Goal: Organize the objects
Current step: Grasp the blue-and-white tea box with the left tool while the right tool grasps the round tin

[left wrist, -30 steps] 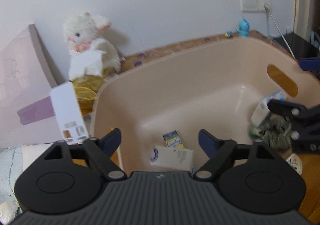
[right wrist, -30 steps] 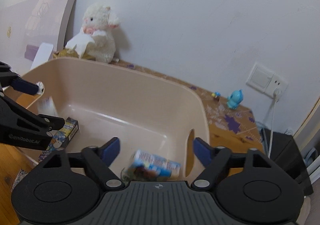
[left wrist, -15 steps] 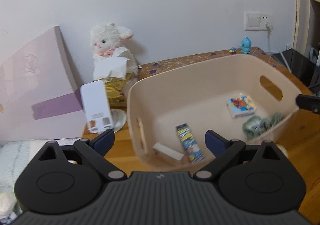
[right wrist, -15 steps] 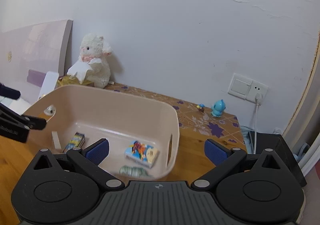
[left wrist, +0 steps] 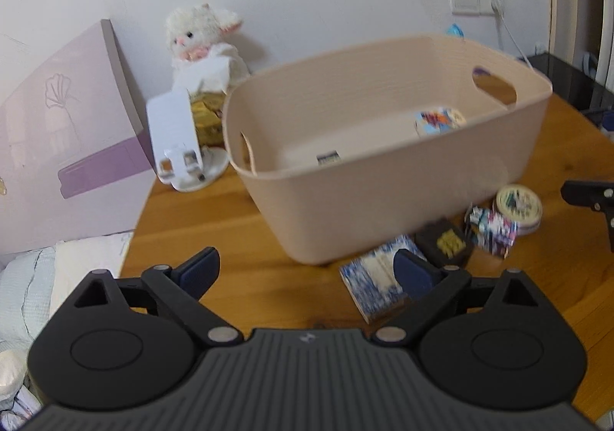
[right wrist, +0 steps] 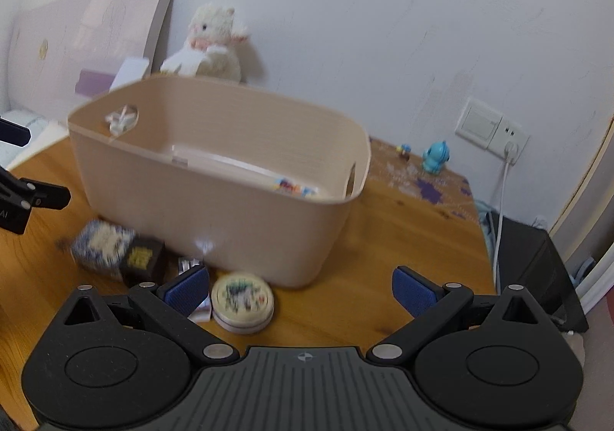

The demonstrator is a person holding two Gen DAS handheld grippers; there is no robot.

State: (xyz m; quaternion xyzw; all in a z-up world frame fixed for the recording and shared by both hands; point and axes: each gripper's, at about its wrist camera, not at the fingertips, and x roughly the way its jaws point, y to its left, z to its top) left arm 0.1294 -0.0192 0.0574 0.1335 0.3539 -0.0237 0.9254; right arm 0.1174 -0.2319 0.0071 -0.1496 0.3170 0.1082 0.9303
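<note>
On a wooden table [left wrist: 238, 239] against a pale wall, a beige plastic bin [left wrist: 383, 201] fills the middle of both wrist views, with a handle cut-out in each end wall. Inside it, a colourful printed pack [left wrist: 437, 120] lies toward the right of the left wrist frame, and a small blue-and-yellow item [left wrist: 329, 158] shows just above the near rim; both are blurred.

In front of the bin, on the tabletop, a loose row of small things sits close to its near wall: a blue-and-white box [left wrist: 376, 281], a dark box with gold print [left wrist: 445, 243], a crumpled multicoloured packet [left wrist: 491, 227] and a round tin [left wrist: 518, 204] with a patterned lid. In the right wrist frame the tin lies at lower centre, just beside the gripper's left blue pad.

The left gripper [left wrist: 307, 270], at the bottom of its own frame, has its jaws spread wide and holds nothing; its right pad overlaps the blue-and-white box in the picture. The right gripper [right wrist: 301, 291] is likewise spread wide and empty.

In the upper left of both frames, a white plush lamb [left wrist: 203, 43] sits against the wall beside a leaning lilac board [left wrist: 69, 132].
</note>
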